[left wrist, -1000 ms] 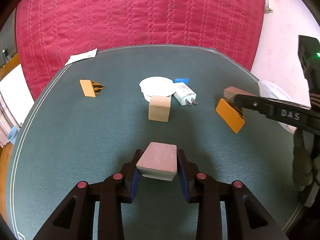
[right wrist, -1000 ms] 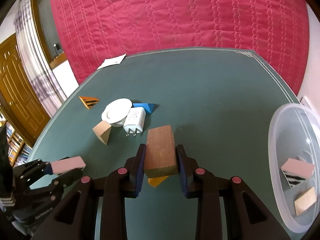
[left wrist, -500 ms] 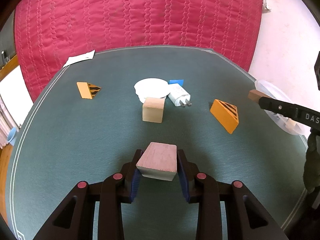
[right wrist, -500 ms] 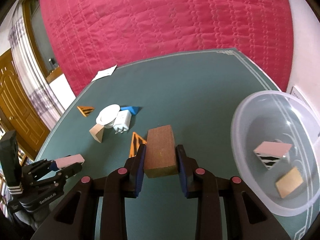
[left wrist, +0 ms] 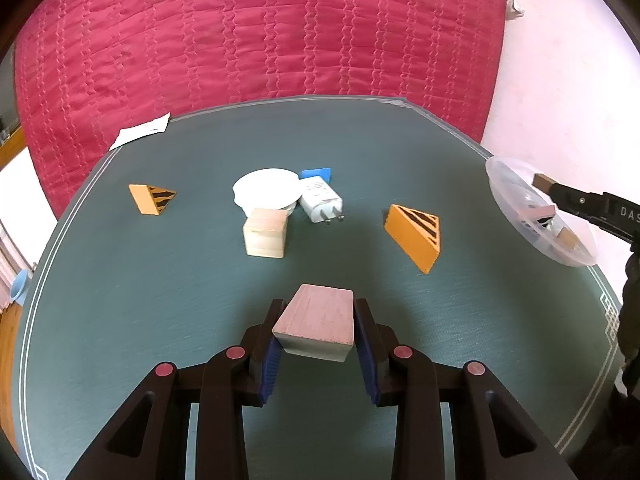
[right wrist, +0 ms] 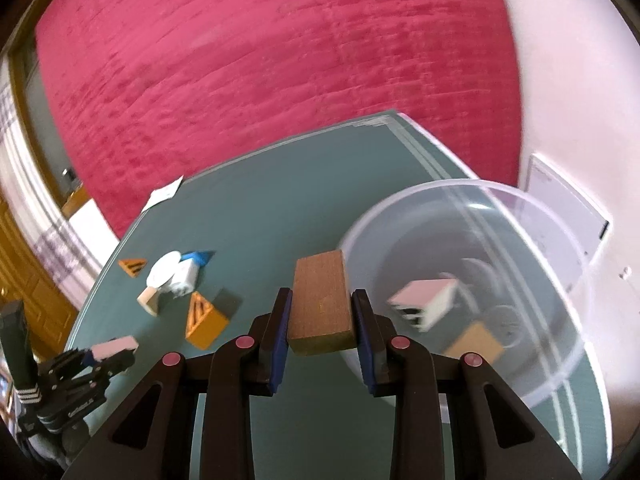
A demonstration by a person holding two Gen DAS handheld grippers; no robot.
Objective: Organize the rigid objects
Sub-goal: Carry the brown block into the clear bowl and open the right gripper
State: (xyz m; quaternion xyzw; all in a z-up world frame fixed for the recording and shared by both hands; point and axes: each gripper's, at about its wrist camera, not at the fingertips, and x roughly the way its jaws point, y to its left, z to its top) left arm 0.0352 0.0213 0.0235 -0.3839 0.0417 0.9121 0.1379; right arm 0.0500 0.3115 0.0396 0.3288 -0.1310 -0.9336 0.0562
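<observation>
My left gripper is shut on a pale pinkish wooden block, held above the green table. My right gripper is shut on a brown wooden block, whose far end sits at the near-left rim of a clear plastic bowl. The bowl holds a pink-and-white block and a tan block. In the left wrist view the right gripper reaches over the bowl at the right edge.
On the table lie a large orange striped wedge, a small orange striped wedge, a light wooden cube, a white charger plug, a white disc, a blue piece and a paper slip. A red quilted cover hangs behind.
The right gripper carried the brown block to the right, away from the large orange wedge and up to the clear bowl. The left gripper and its block stayed nearly still.
</observation>
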